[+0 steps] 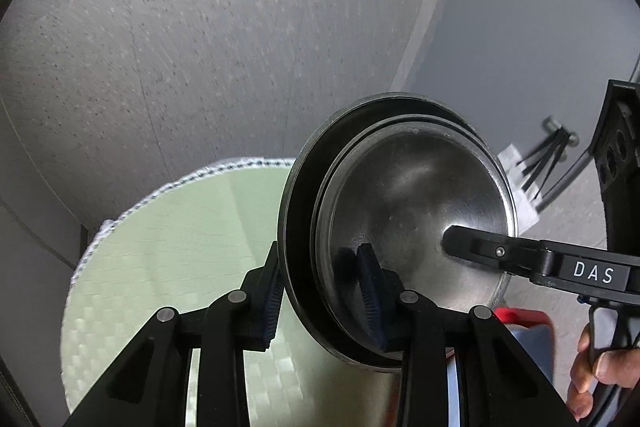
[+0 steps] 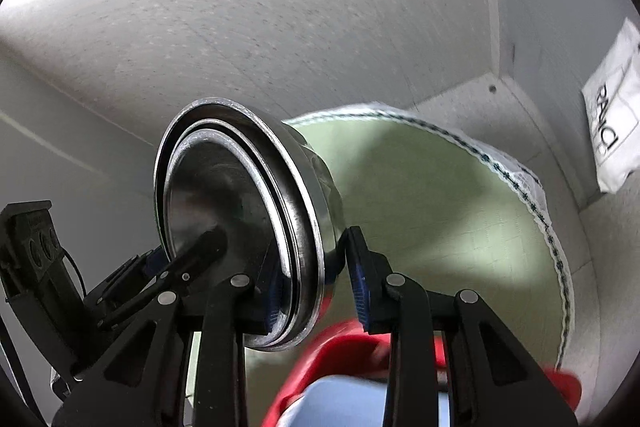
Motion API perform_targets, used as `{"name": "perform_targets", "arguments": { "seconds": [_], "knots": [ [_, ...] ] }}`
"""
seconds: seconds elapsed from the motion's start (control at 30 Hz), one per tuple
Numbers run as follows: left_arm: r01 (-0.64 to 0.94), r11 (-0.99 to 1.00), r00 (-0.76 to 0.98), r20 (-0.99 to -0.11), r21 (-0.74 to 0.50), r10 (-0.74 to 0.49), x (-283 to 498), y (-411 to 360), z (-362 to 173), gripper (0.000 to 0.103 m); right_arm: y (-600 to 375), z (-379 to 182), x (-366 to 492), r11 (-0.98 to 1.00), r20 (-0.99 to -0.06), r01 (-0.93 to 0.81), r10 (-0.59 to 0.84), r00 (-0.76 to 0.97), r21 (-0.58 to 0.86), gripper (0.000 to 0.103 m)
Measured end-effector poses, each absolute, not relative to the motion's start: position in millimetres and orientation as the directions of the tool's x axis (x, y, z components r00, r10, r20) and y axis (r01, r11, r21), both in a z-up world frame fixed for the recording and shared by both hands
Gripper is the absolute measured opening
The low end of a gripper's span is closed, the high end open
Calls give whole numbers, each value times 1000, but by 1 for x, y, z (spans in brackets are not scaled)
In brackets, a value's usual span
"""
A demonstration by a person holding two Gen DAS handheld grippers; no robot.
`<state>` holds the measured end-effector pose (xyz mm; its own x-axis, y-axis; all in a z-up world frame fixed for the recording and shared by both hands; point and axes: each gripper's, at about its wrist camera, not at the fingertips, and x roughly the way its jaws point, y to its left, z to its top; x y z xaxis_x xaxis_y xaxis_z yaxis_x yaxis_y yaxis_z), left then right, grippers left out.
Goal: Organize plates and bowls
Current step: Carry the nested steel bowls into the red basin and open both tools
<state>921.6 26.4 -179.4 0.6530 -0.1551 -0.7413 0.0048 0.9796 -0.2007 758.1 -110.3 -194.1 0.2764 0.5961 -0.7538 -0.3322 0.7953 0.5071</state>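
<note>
Above the pale green woven table mat with a stitched white border [image 1: 160, 267], as seen by the left wrist camera, a nested stack of round steel bowls [image 1: 400, 211] is held up in the air, tilted on its side. The rim of the stack is clamped between the blue pads of the left gripper [image 1: 320, 295], one pad outside and one inside. From the right, a black finger of the right gripper [image 1: 472, 243] reaches into the inner bowl. A hand [image 1: 600, 375] is seen on its handle.

By the right wrist camera, the same stack [image 2: 240, 227] is shown, and its rim is gripped by the right gripper [image 2: 316, 291] on the opposite side. The left gripper [image 2: 192, 251] is seen at the far rim. Below, a red bowl with a blue inside [image 2: 352, 379] is partly visible, blurred.

The step in hand is judged to be the carrying of the stack by both grippers. For the next move, both grips should be kept firm and level, and a free place must be chosen for setting it down.
</note>
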Motion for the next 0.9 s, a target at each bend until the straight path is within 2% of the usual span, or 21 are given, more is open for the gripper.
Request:
{"name": "perform_targets", "arguments": {
  "seconds": [0.27, 0.4, 0.67, 0.9],
  "knots": [
    [83, 972, 705, -676, -220, -214, 826, 43, -137, 32, -120, -129, 677, 816, -725, -368, 571, 385, 446, 30],
    [141, 963, 702, -663, -229, -260, 773, 48, -131, 32, -139, -115, 632, 835, -716, -347, 546, 434, 427, 29],
    [241, 945, 644, -692, -220, -326, 708, 28, -132, 32, -185, -122, 570, 867, -732, -259, 498, 465, 425, 29],
    [279, 935, 578, -740, -218, -345, 696, 1, -150, 32, -218, -146, 551, 884, -760, -193, 465, 454, 425, 30]
  ]
}}
